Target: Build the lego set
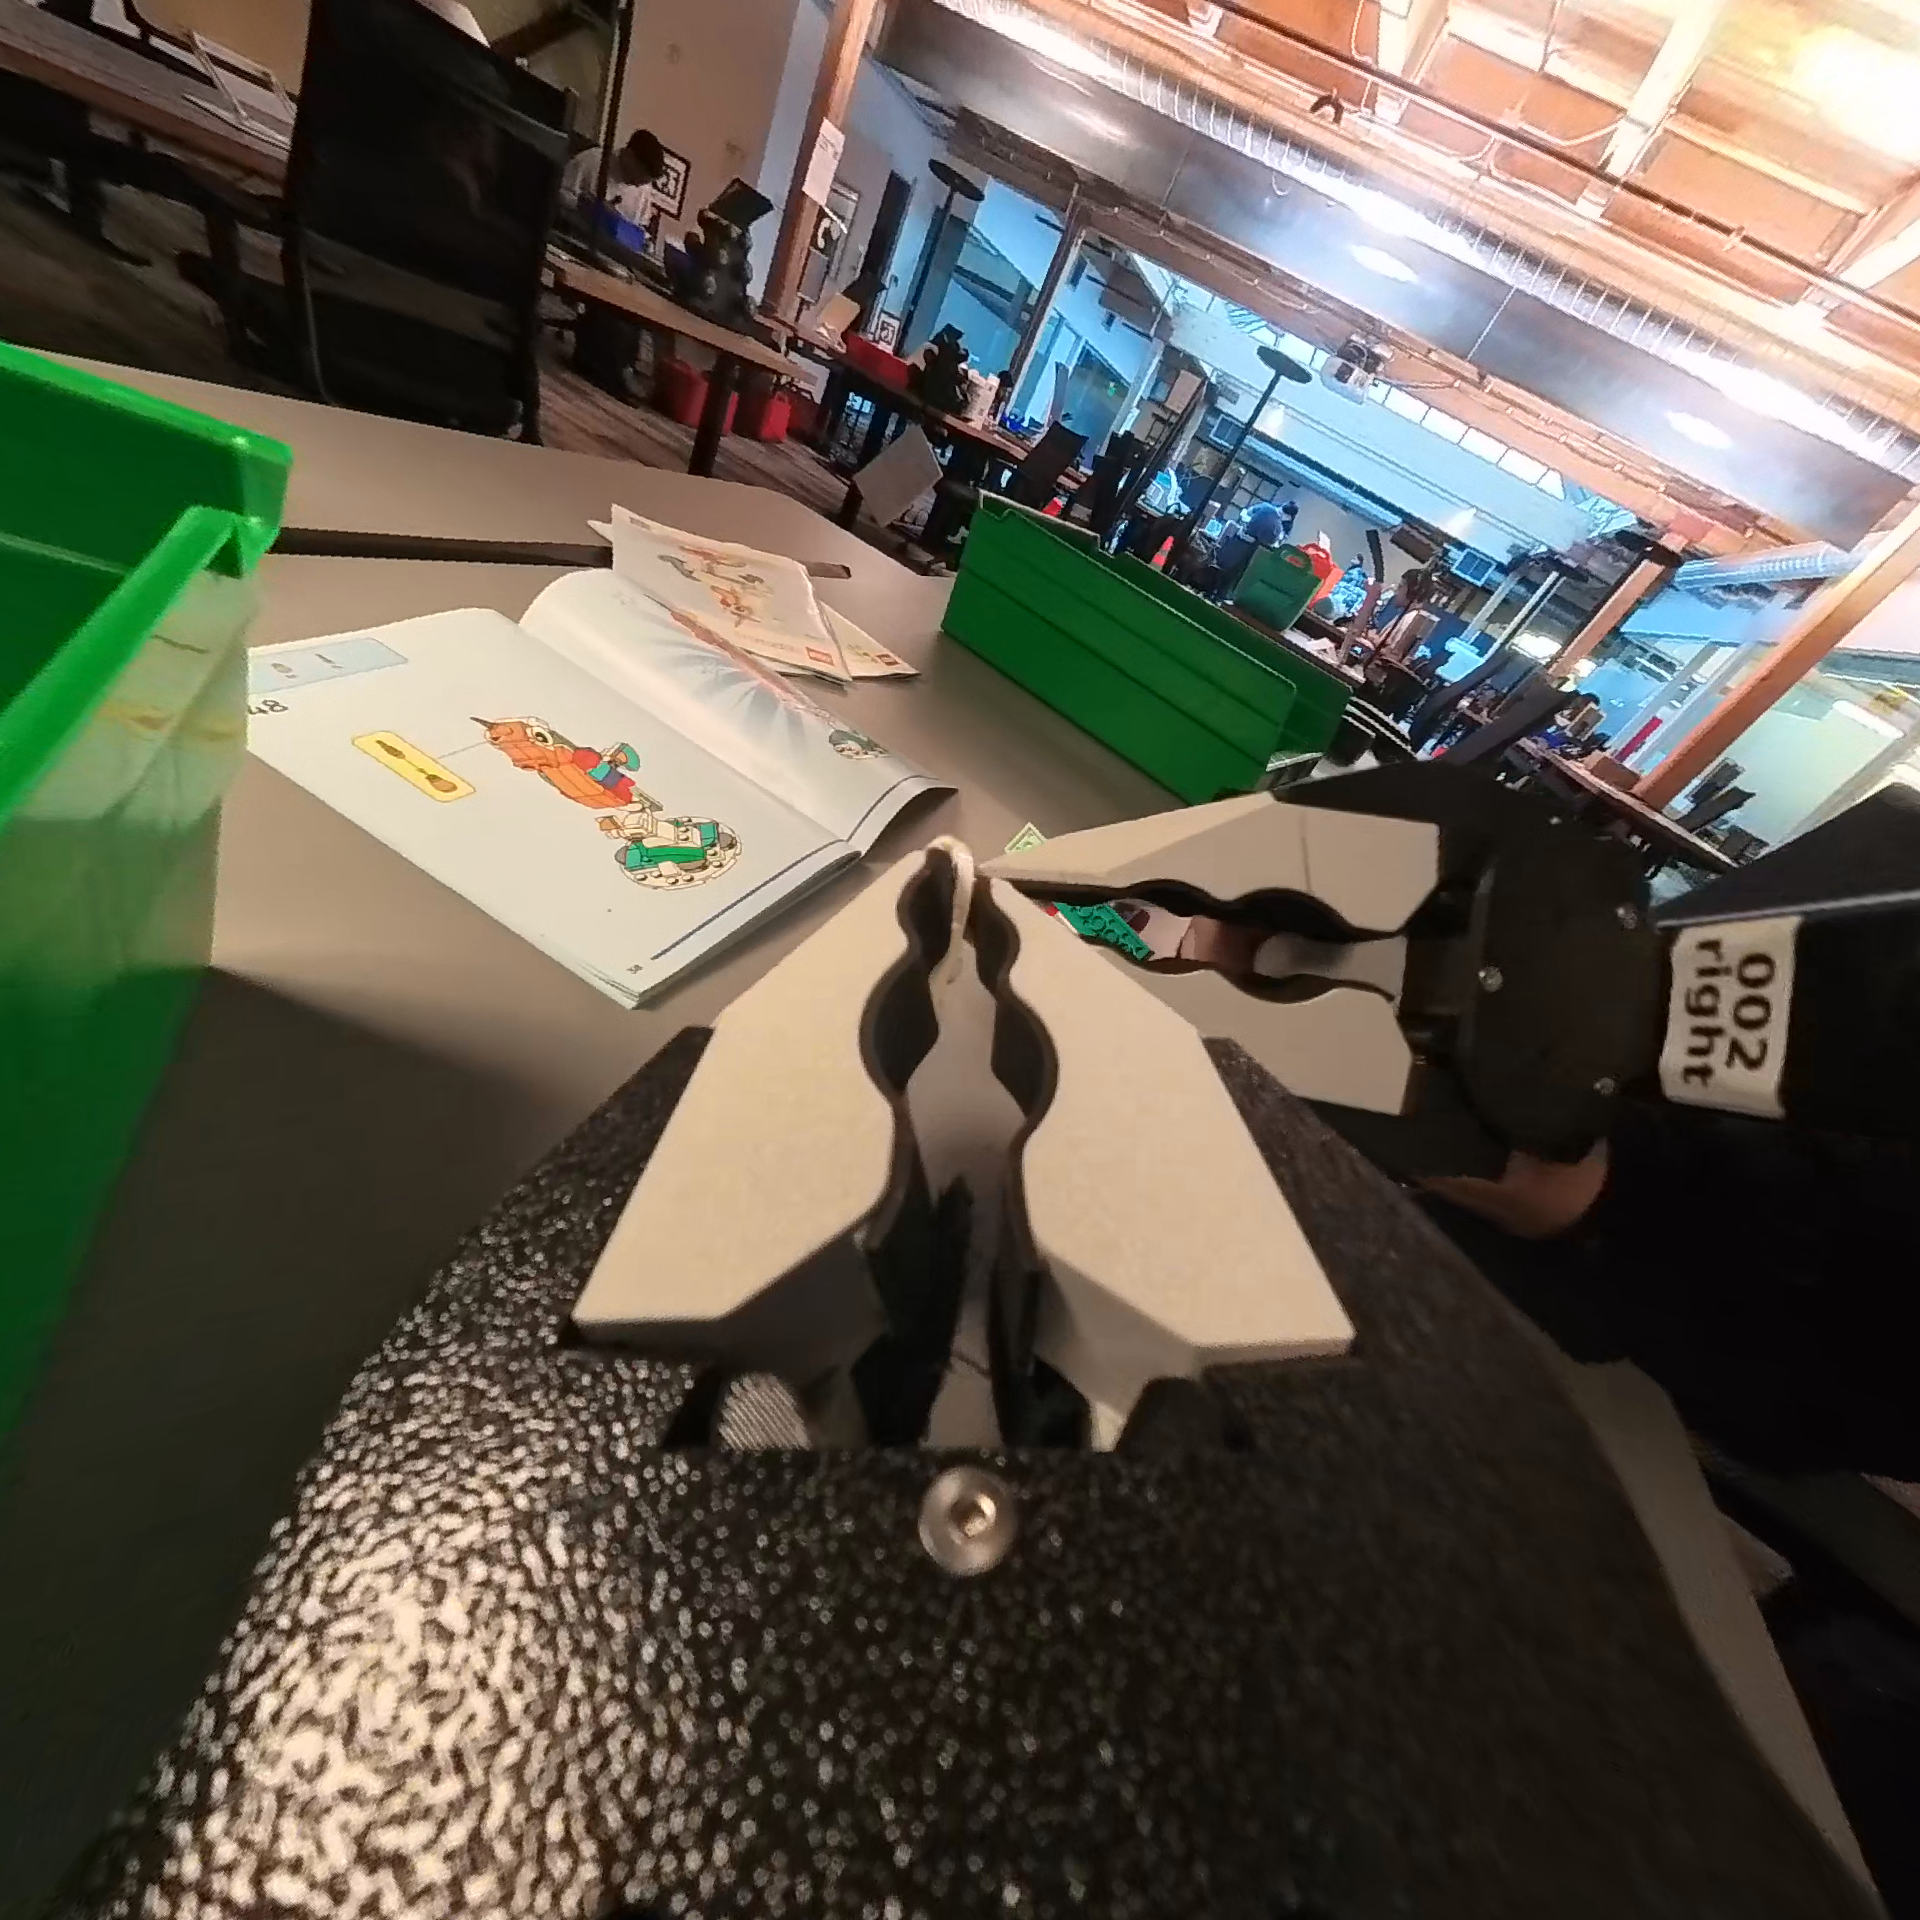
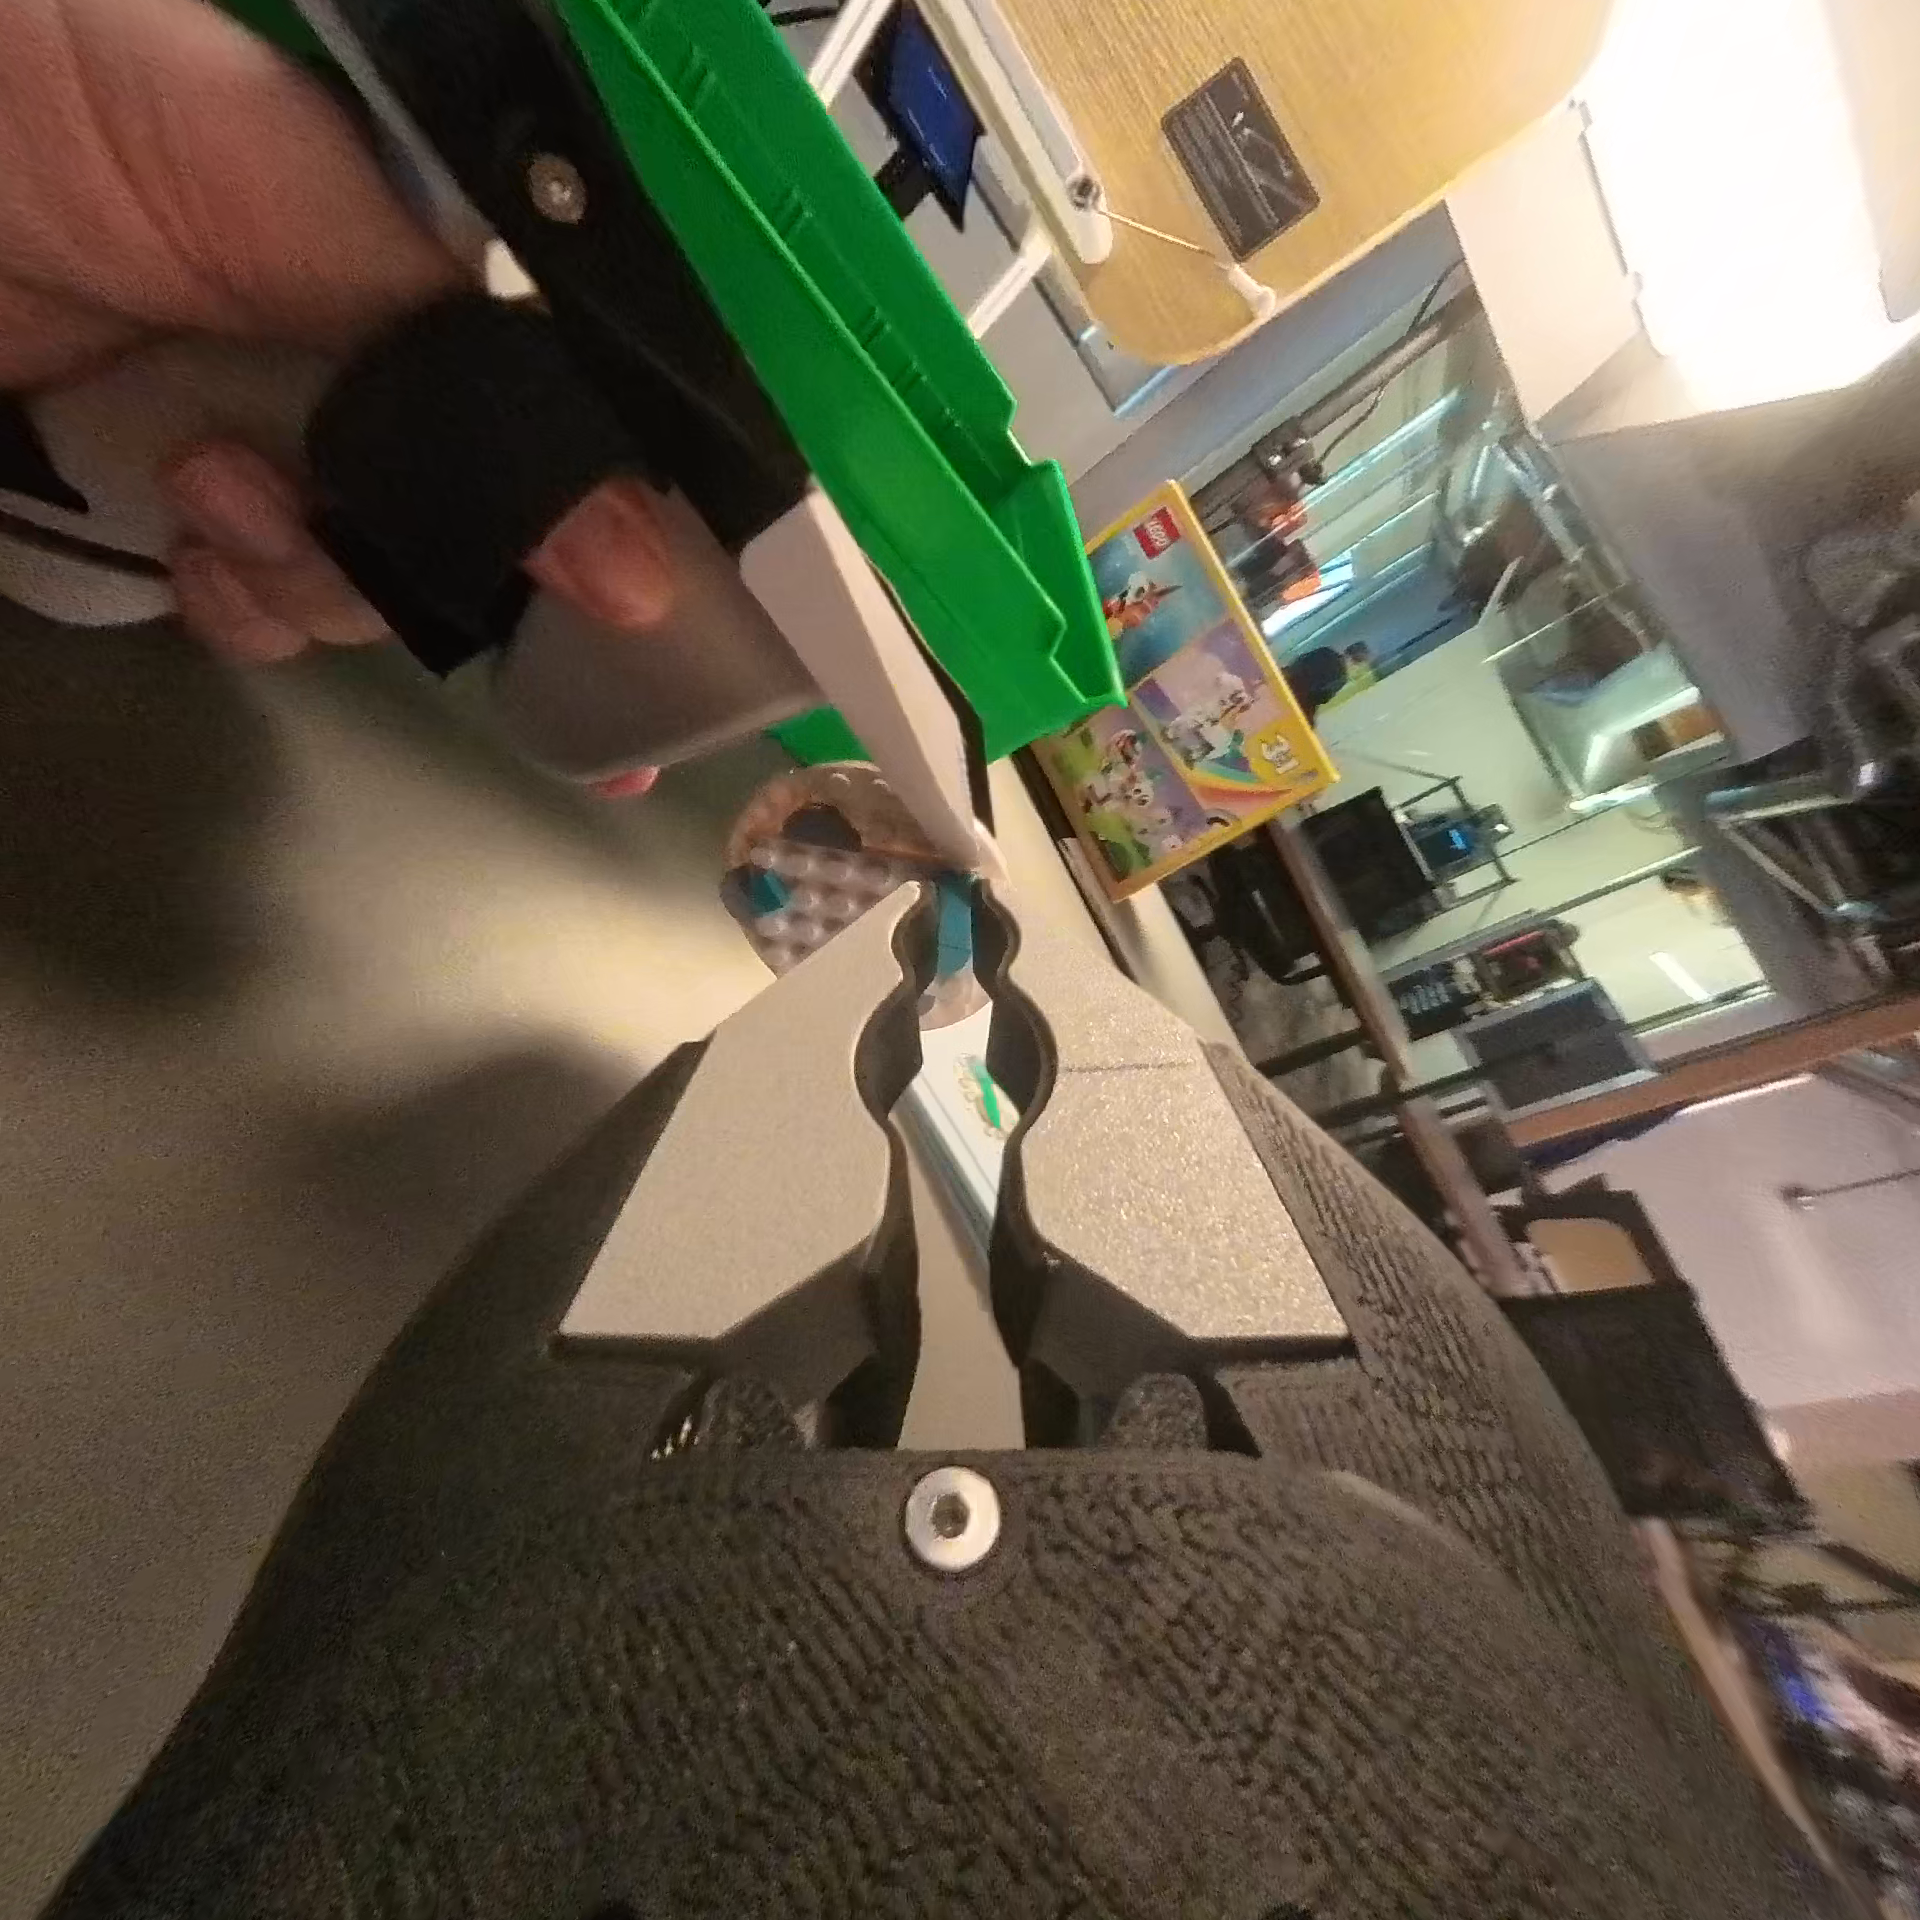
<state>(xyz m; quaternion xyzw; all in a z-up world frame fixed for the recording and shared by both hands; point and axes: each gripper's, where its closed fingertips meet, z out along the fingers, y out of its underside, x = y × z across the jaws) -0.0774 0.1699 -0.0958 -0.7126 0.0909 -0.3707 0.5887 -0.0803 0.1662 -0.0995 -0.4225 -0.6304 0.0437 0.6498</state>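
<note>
We see the left tongs (image 1: 961,883) clenched on a small cream piece (image 1: 958,906); the right tongs (image 2: 961,914) grip a teal piece (image 2: 954,935) — tips nearly touching above the surface (image 1: 436,1039), beside the open booklet (image 1: 582,769).

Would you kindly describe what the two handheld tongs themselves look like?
Both tongs, left and right, have flat pale-grey wedge fingers lined with wavy black pads, on speckled black textured bodies with one silver screw. The right one bears a white label.
</note>
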